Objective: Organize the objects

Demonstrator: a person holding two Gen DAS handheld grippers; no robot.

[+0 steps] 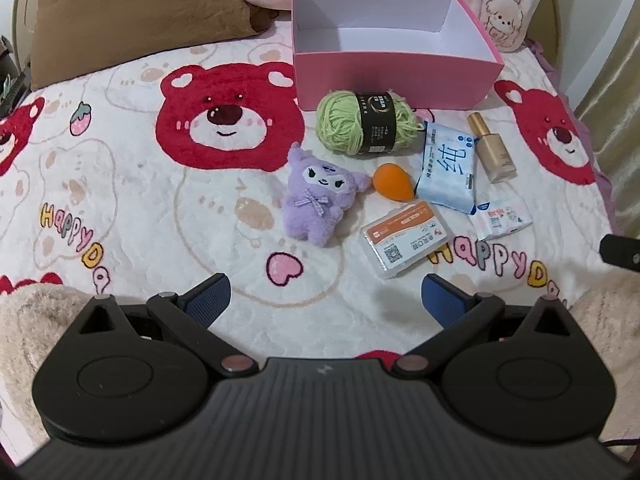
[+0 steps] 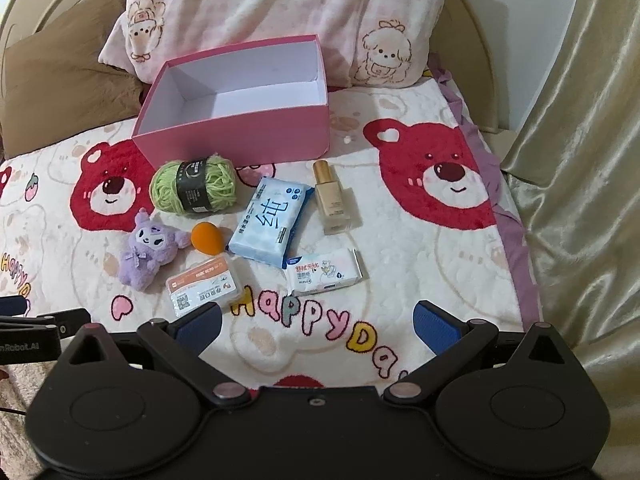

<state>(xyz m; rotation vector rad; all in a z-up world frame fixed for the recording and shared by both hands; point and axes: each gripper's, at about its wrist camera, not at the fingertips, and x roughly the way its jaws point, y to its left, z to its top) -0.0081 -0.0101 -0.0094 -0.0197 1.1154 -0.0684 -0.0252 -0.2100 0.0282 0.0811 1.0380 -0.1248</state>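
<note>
With both my left gripper and right gripper spread wide and empty short of the clutter lying before the empty pink box, I risk the smooth foundation bottle slipping on this soft blanket.

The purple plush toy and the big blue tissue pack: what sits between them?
An orange egg-shaped sponge lies between the purple plush toy and the blue tissue pack, beside both. Both wrist views show it.
</note>
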